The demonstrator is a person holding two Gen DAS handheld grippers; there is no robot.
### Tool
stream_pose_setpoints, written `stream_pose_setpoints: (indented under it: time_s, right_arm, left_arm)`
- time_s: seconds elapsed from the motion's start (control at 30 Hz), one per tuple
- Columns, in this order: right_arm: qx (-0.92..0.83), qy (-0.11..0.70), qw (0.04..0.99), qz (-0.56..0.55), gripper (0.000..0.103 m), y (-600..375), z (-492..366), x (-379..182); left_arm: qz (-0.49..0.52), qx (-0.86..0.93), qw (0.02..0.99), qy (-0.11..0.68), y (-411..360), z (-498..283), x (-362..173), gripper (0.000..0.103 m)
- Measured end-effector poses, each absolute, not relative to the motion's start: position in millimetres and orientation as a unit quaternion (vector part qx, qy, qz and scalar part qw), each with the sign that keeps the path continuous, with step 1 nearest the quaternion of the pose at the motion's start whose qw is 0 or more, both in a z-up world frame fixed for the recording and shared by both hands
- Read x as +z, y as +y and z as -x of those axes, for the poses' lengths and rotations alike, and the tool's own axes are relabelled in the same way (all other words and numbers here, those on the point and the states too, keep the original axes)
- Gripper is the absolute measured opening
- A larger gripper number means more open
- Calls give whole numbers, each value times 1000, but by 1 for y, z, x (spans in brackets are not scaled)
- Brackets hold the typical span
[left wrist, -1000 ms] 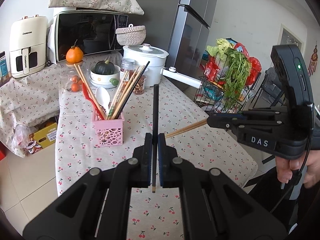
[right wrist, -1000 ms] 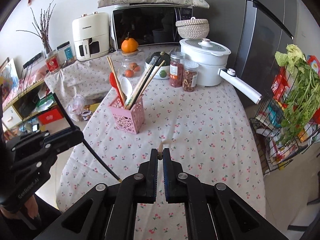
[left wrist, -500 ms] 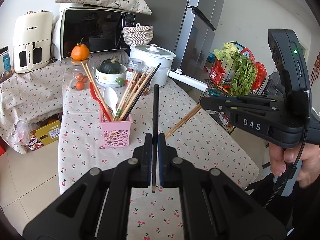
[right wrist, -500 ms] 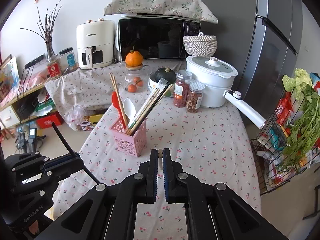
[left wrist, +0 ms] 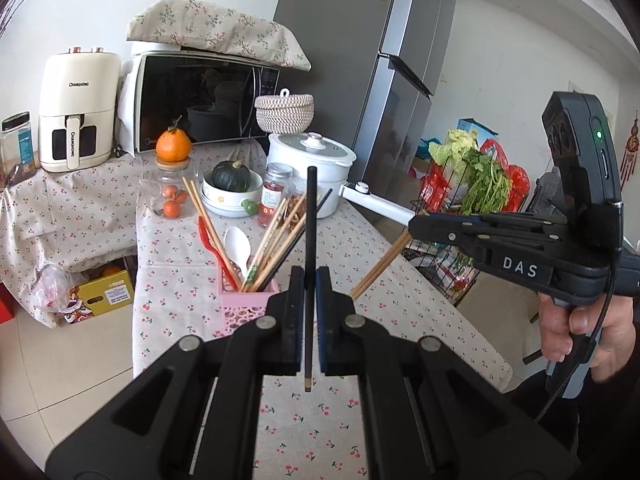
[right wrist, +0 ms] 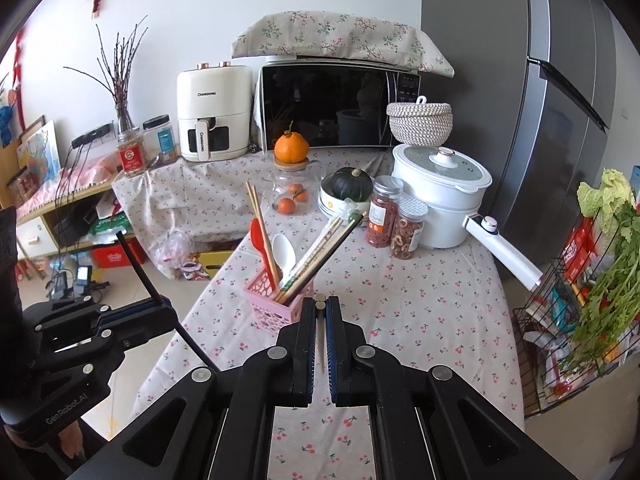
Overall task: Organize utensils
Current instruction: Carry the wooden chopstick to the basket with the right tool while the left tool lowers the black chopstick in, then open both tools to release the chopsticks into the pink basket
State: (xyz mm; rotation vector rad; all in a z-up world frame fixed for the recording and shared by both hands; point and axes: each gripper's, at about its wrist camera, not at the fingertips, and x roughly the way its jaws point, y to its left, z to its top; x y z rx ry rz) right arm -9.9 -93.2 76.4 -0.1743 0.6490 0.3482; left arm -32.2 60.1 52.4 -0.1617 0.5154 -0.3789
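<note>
A pink perforated holder (left wrist: pixel 245 307) (right wrist: pixel 276 308) stands on the cherry-print table and holds several chopsticks, a red spoon and a white spoon. My left gripper (left wrist: pixel 307 280) is shut on a black chopstick (left wrist: pixel 310 216) held upright, in front of the holder; it also shows at the left of the right wrist view (right wrist: pixel 136 268). My right gripper (right wrist: pixel 320 312) is shut on a wooden chopstick (left wrist: pixel 380 266), seen end-on in its own view (right wrist: pixel 320 304), pointing down-left toward the table right of the holder.
Behind the holder stand two spice jars (right wrist: pixel 384 210), a white pot (right wrist: pixel 438 184) with a long handle, a bowl with a squash (right wrist: pixel 352 184), a glass jar with an orange on top (right wrist: pixel 292 148). A wire rack of greens (right wrist: pixel 592 280) stands right of the table.
Both grippers have risen and tilted up, so more of the wall and fridge shows. The holder sits lower in both views. Each gripper still holds its chopstick.
</note>
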Motion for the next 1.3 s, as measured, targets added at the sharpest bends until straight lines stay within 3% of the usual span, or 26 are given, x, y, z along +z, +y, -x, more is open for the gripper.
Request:
stream_pose_setpoints:
  time_s: [0.43, 0.8, 1.03, 1.1, 1.13, 1.17, 1.23, 1.3]
  right_arm:
    - [213, 264, 939, 59, 5, -81, -1, 158]
    - [231, 295, 926, 36, 5, -64, -47, 132]
    - [240, 329, 913, 7, 5, -63, -76, 106]
    - [236, 339, 911, -5, 7, -64, -86, 98]
    - [234, 343, 910, -15, 8, -66, -90, 95]
    - [233, 345, 909, -26, 14, -70, -94, 93]
    - [234, 341, 909, -45, 30, -78, -96, 93]
    - [236, 327, 913, -56, 54, -86, -93, 96]
  left_arm:
    - [135, -124, 973, 142, 104, -5, 92, 6]
    - [95, -96, 982, 130, 82, -48, 68, 6]
    - [78, -87, 973, 198, 75, -78, 49, 6]
    - [84, -83, 971, 208, 75, -81, 45, 13]
    - [89, -82, 970, 210, 77, -81, 44, 26]
    - [95, -80, 970, 209, 78, -80, 45, 40]
    - [103, -79, 971, 201, 82, -75, 48, 52]
    - [106, -78, 971, 197, 84, -73, 51, 60]
